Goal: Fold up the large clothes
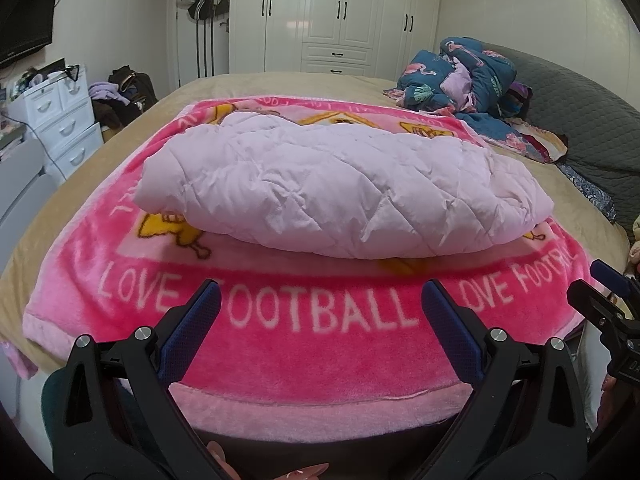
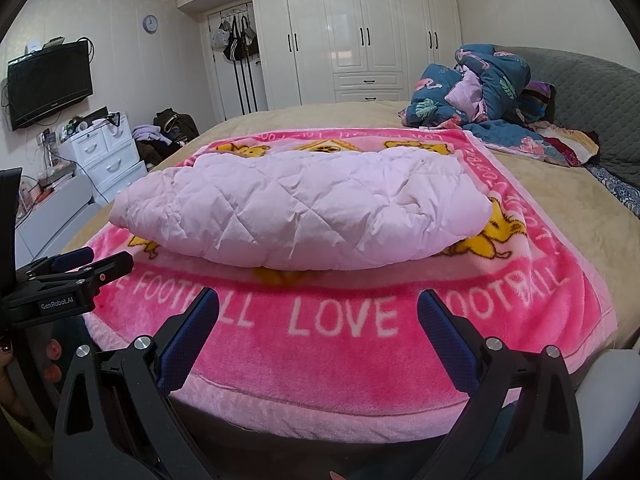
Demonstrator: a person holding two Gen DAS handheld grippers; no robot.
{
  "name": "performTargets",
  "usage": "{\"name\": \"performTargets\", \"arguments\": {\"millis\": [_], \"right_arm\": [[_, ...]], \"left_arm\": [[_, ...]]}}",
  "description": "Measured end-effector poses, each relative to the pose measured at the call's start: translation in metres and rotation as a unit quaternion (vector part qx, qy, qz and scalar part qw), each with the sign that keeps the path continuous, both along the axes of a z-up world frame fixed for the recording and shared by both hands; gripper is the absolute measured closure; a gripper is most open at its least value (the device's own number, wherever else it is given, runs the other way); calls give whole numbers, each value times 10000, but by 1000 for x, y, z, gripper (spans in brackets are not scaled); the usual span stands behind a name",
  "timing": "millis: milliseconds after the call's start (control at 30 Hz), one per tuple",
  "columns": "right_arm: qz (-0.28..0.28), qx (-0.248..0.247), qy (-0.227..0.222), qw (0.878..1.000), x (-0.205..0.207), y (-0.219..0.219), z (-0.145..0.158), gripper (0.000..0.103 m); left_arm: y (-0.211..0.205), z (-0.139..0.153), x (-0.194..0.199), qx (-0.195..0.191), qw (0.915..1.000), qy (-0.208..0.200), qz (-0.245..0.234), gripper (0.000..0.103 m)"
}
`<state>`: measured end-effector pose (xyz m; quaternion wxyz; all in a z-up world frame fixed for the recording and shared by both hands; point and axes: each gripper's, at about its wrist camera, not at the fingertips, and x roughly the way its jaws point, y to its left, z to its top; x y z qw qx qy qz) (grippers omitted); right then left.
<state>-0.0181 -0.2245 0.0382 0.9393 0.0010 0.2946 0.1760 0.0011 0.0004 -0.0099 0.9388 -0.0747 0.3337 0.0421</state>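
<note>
Two grippers hang at the near edge of the bed, both with jaws spread wide and nothing between them. Seen from the left wrist view, the left gripper (image 1: 320,300) fills the bottom of the frame, its blue-padded fingers (image 1: 196,320) splayed over the word FOOTBALL on the pink blanket (image 1: 304,344). At the right edge of that same frame the right gripper's tip pokes in. From the right wrist view, the right gripper (image 2: 318,312) sits bottom centre over the word LOVE, while the left gripper shows at the left edge, mid-height.

Folded into a thick, puffy bundle, the pale pink quilted garment (image 1: 340,188) lies in the middle of the frame on top of the pink blanket, well apart from both grippers — its nearest fold faces the cameras. The blanket is spread flat over the tan bed sheet (image 2: 580,216) and shows yellow cartoon figures around the bundle.

In the upper right of each frame a crumpled dark blue patterned quilt (image 2: 480,88) is heaped against the grey headboard (image 2: 600,100). White wardrobes (image 2: 360,32) fill the top centre. At upper left of the right wrist view hangs a black television (image 2: 50,82), with a white drawer unit (image 2: 108,156) below it.
</note>
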Motion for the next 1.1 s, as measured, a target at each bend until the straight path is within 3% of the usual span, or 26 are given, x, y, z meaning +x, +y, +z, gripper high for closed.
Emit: {"name": "performTargets", "arguments": {"millis": [1100], "right_arm": [[4,0,0,10000,1,0,2,4]], "left_arm": [[1,3,-1,58,10000,7,30,9]]}}
